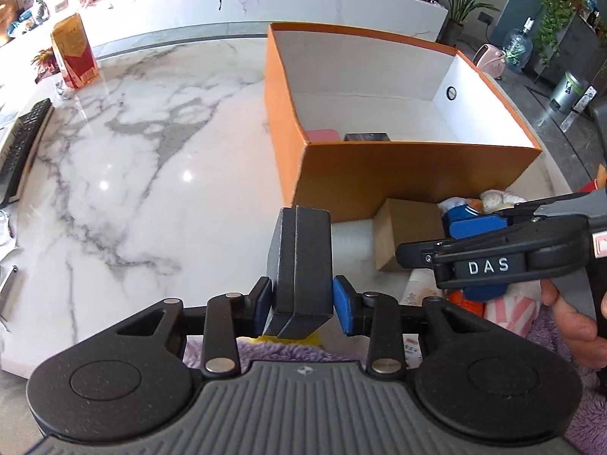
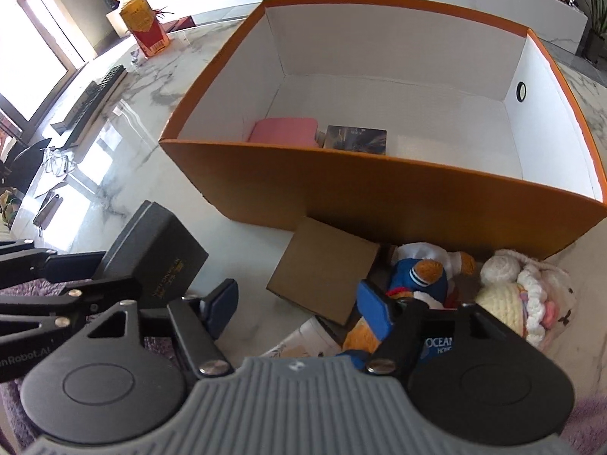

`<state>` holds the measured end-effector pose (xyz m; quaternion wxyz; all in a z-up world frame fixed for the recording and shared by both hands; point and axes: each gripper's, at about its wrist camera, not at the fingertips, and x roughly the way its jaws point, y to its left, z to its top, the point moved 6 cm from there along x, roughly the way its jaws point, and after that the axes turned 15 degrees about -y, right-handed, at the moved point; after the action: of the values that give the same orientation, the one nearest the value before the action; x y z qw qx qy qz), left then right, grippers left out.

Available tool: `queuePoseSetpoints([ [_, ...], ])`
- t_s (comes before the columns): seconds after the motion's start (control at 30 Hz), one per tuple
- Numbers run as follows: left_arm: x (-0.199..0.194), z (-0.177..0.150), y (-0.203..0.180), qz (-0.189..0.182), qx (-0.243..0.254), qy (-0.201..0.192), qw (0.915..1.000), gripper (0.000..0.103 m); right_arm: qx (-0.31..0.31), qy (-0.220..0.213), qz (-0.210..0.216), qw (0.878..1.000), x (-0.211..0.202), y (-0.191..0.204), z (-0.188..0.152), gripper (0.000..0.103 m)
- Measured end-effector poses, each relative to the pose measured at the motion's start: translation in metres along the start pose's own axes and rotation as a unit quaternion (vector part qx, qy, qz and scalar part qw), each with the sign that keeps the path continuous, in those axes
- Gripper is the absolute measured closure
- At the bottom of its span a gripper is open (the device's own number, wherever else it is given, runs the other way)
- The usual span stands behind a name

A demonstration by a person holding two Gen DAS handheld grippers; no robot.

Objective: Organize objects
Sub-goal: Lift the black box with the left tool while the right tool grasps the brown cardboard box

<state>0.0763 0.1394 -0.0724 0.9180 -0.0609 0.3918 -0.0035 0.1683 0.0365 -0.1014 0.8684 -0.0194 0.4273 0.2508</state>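
My left gripper [image 1: 302, 305] holds a dark grey box [image 1: 299, 269] upright above the marble table [image 1: 132, 159], its jaws closed against the box's two flat sides, blue pads [image 1: 343, 309] pressed to it. From the right wrist view the same box [image 2: 159, 254] hangs at the left, gold lettering on its face, clear of the table surface.

My right gripper [image 2: 301, 309] hovers with its jaws spread wide and nothing between them, low over a heap of things just in front of the orange box [image 2: 379, 193]. In the left wrist view it [image 1: 455, 250] reaches in from the right, marked "DAS", a hand [image 1: 569, 318] on its grip.

The orange box stands open on the table, white inside [image 1: 379, 113]. In its near left corner lie a pink item [image 2: 284, 131] and a dark printed packet [image 2: 356, 138], side by side; a round black grommet [image 2: 521, 92] shows in its right wall.

Against the box's near wall rests a brown cardboard carton [image 2: 326, 269]. Beside that lie a plush bear in blue and white [image 2: 421, 276] and a cream crocheted toy [image 2: 519, 295], touching each other.

Far left on the table stand a red and orange carton [image 1: 74, 51] and a black keyboard [image 1: 22, 144] at the edge. A purple fleecy cloth [image 1: 242, 352] shows under my left gripper.
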Motion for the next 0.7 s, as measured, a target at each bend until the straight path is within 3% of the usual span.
queuePoseSetpoints([
  [0.13, 0.001, 0.0, 0.005, 0.005, 0.0, -0.003, 1.0, 0.063, 0.008, 0.017, -0.032, 0.999, 0.013, 0.001, 0.003, 0.025],
  [0.27, 0.002, 0.0, 0.01, 0.016, 0.001, -0.006, 0.9998, 0.064, 0.006, 0.034, -0.057, 0.998, 0.027, 0.003, 0.002, 0.024],
  [0.43, 0.003, 0.001, 0.014, 0.013, -0.005, -0.008, 0.9999, 0.064, -0.005, 0.037, -0.088, 0.995, 0.035, 0.001, 0.0, 0.037],
  [0.7, -0.008, 0.002, 0.016, 0.013, -0.024, -0.03, 0.9992, 0.065, -0.003, 0.013, -0.063, 0.998, 0.017, 0.005, 0.004, 0.038],
])
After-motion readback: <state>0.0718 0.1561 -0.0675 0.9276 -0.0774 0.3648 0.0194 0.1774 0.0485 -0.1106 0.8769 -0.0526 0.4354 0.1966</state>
